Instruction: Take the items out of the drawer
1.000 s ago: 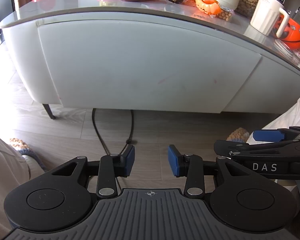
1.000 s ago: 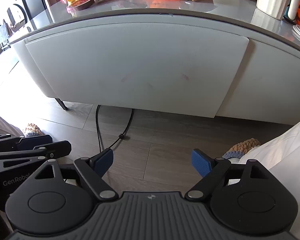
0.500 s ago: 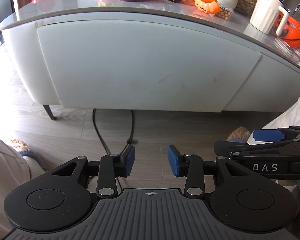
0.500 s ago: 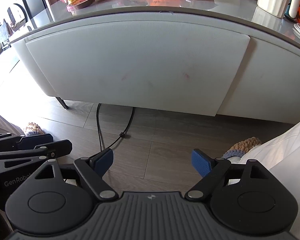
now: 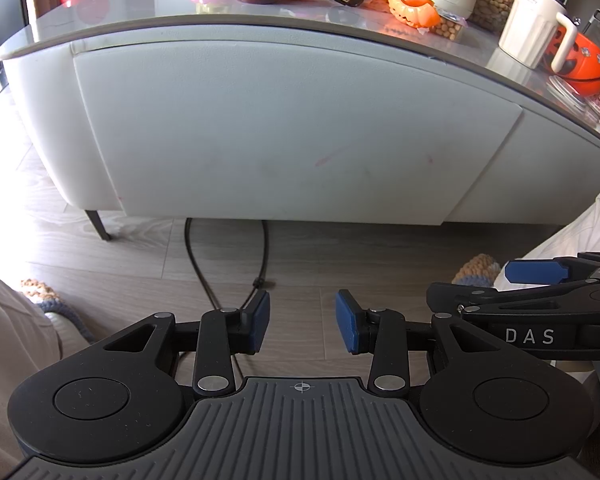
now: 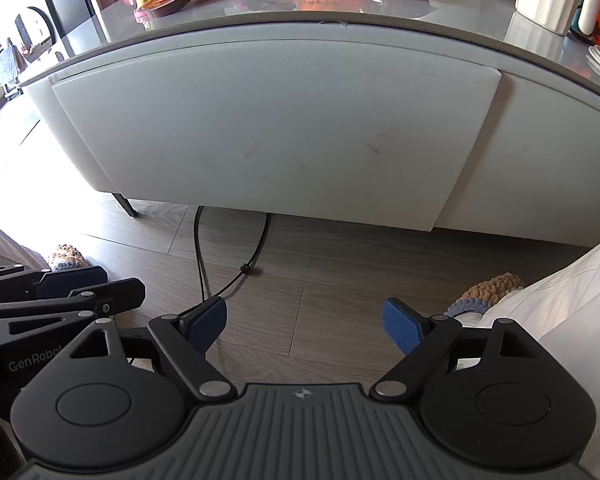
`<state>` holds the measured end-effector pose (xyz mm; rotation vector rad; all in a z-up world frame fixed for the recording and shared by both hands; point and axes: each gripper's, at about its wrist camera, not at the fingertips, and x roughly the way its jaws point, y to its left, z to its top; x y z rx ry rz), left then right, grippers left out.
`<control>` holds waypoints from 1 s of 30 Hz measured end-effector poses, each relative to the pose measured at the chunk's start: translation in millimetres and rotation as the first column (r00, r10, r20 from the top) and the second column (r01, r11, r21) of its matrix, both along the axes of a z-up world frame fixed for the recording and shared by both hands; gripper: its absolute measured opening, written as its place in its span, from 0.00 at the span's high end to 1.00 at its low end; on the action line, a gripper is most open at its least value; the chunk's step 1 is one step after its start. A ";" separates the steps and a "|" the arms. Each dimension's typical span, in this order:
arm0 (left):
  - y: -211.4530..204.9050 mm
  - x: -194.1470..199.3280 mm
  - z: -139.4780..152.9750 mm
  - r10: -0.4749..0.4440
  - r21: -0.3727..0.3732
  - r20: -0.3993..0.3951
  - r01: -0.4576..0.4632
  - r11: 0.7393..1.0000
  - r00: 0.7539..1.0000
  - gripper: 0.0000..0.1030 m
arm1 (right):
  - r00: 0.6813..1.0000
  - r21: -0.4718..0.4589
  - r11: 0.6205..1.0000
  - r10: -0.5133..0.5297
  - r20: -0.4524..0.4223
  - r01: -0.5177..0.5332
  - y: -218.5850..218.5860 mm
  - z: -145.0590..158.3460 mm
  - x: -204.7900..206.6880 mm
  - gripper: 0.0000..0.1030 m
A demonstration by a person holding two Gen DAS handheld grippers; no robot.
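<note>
Wood floor (image 5: 308, 256) lies under us. We hold the left gripper (image 5: 302, 322) and right gripper (image 6: 305, 325) tipped down, fingers apart and empty, near the closed drawer (image 5: 292, 132).

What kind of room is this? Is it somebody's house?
Probably a home's living room. A low white table with a drawer front stands on wood-look flooring, its top crowded with an orange pumpkin bucket, a white jug and snacks.
</note>
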<state>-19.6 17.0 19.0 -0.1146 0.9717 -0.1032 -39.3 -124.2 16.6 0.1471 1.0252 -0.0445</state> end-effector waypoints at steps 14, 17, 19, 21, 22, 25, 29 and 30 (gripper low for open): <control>0.5 -0.4 0.2 0.002 -0.001 0.000 -0.002 1.000 1.000 0.60 | 1.000 0.004 1.000 -0.003 -0.002 0.003 2.3 0.1 -2.0 0.16; 0.6 -0.5 0.2 0.001 0.000 0.000 -0.001 1.000 1.000 0.60 | 1.000 0.005 1.000 -0.003 -0.003 0.003 2.8 0.0 -2.7 0.16; 0.6 -0.6 0.2 0.002 0.000 0.001 -0.002 1.000 1.000 0.60 | 1.000 0.005 1.000 -0.003 -0.003 0.003 2.5 0.1 -2.4 0.16; 0.4 -0.5 0.2 0.002 0.000 0.000 -0.002 1.000 1.000 0.60 | 1.000 0.007 1.000 -0.004 -0.004 0.004 2.5 -0.5 -1.7 0.16; 0.5 -0.6 0.2 0.002 -0.001 0.000 -0.002 1.000 1.000 0.60 | 1.000 0.008 1.000 -0.004 -0.004 0.004 2.1 -0.7 -1.8 0.16; 0.3 -0.5 0.2 0.002 0.000 0.000 -0.002 1.000 1.000 0.60 | 1.000 0.009 1.000 -0.005 -0.005 0.005 1.6 -0.5 -1.9 0.16; 0.1 -0.6 0.2 0.002 -0.001 0.001 -0.002 1.000 1.000 0.60 | 1.000 0.009 1.000 -0.005 -0.005 0.005 1.3 -0.4 -1.7 0.16; 0.1 -0.5 0.2 0.002 0.000 0.001 -0.002 1.000 1.000 0.60 | 1.000 0.010 1.000 -0.005 -0.006 0.005 1.3 -0.4 -1.7 0.16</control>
